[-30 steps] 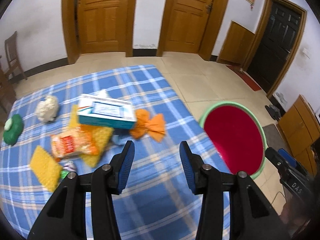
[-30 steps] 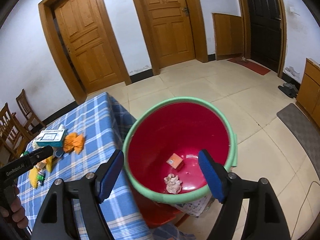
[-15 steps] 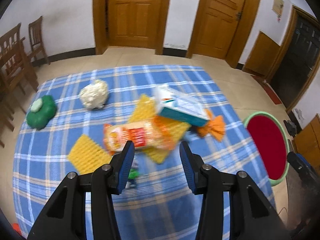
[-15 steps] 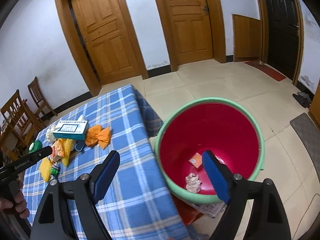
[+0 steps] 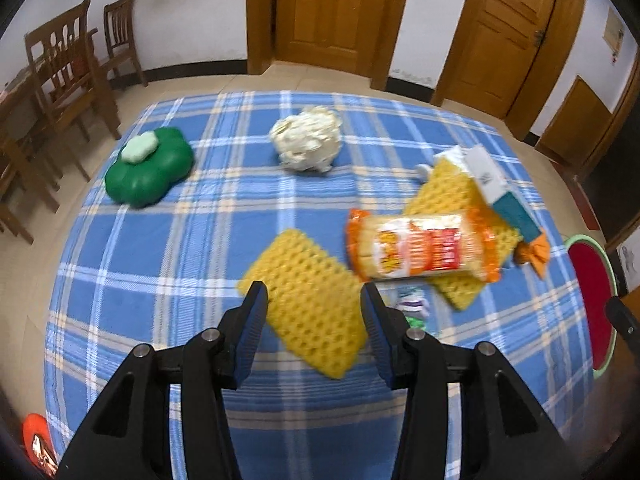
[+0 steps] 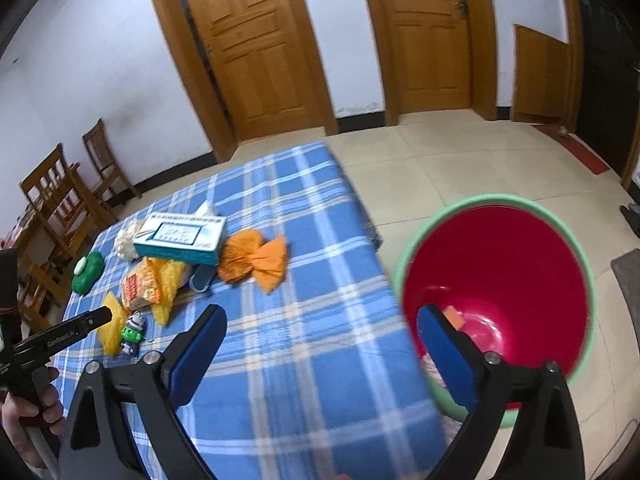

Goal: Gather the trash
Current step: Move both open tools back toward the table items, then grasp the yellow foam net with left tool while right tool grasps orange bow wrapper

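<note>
My left gripper (image 5: 314, 300) is open and empty above a yellow sponge (image 5: 308, 306) on the blue plaid table (image 5: 200, 208). Beyond lie an orange snack pack (image 5: 420, 250), a second yellow sponge (image 5: 452, 196), a tissue box (image 5: 500, 192), a crumpled orange paper (image 5: 534, 254), a white paper wad (image 5: 308, 144) and a small wrapper (image 5: 412, 304). My right gripper (image 6: 320, 328) is open and empty over the table's right edge, beside the red bin (image 6: 500, 280) with scraps inside. The orange paper (image 6: 256, 260) lies ahead of it.
A green clover-shaped object (image 5: 148, 166) sits at the table's far left. Wooden chairs (image 5: 68, 64) stand beyond the left edge. The red bin (image 5: 592, 300) stands on the floor off the table's right side. Wooden doors (image 6: 256, 48) line the far wall.
My left gripper has swung left from the bin side to over the near yellow sponge. My right gripper has moved left from above the bin toward the table edge. Both stay open.
</note>
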The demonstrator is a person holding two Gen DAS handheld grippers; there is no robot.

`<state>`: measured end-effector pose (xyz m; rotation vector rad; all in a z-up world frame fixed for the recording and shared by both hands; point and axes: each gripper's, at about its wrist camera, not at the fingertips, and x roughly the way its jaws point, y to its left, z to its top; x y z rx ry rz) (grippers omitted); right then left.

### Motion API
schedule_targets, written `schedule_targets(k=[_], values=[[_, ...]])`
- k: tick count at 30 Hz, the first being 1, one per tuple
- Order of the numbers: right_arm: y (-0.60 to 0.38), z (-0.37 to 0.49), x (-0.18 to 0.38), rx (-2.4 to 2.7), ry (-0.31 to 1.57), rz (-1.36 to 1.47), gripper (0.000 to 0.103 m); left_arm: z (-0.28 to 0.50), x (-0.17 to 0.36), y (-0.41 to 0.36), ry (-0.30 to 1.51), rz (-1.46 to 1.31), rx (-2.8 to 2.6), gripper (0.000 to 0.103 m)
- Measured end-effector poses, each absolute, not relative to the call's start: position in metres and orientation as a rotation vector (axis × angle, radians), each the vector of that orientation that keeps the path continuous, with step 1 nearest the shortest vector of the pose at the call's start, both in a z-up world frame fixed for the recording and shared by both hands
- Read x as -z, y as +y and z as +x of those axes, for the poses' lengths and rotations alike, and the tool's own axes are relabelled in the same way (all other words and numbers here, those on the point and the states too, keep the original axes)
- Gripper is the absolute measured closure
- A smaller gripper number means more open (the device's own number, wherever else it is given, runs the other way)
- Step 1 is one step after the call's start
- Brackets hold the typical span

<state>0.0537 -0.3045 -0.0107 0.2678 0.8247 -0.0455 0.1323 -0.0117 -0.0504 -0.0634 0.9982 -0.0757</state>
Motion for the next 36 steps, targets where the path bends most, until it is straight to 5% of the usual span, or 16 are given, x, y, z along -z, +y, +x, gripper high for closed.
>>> schedule_targets(k=[4,8,20,24,29,36], values=[[-0.29,0.077,0.022,0.012,0.856,0.238,0.001,0.135,0.06,-0.004,1.022,-0.071,0.055,0.05],[-0.282,0.099,0.034,-0.017,0.891,0.208,0.001,0.138,0.069,0.002,1.026,-0.099,0.022,0.034],[-0.267,0.144,0.053,-0.054,0.925,0.13,0.001,0.146,0.071,0.004,1.006,-0.164,0.055,0.034],[-0.258,0.152,0.056,-0.046,0.919,0.097,0.008,0.15,0.072,0.001,0.999,-0.161,0.054,0.034],[-0.254,0.152,0.052,-0.053,0.903,0.083,0.035,0.15,0.071,-0.003,0.984,-0.193,0.09,0.061],[-0.254,0.145,0.051,-0.053,0.901,0.091,0.047,0.143,0.07,-0.005,0.971,-0.259,0.133,0.084]])
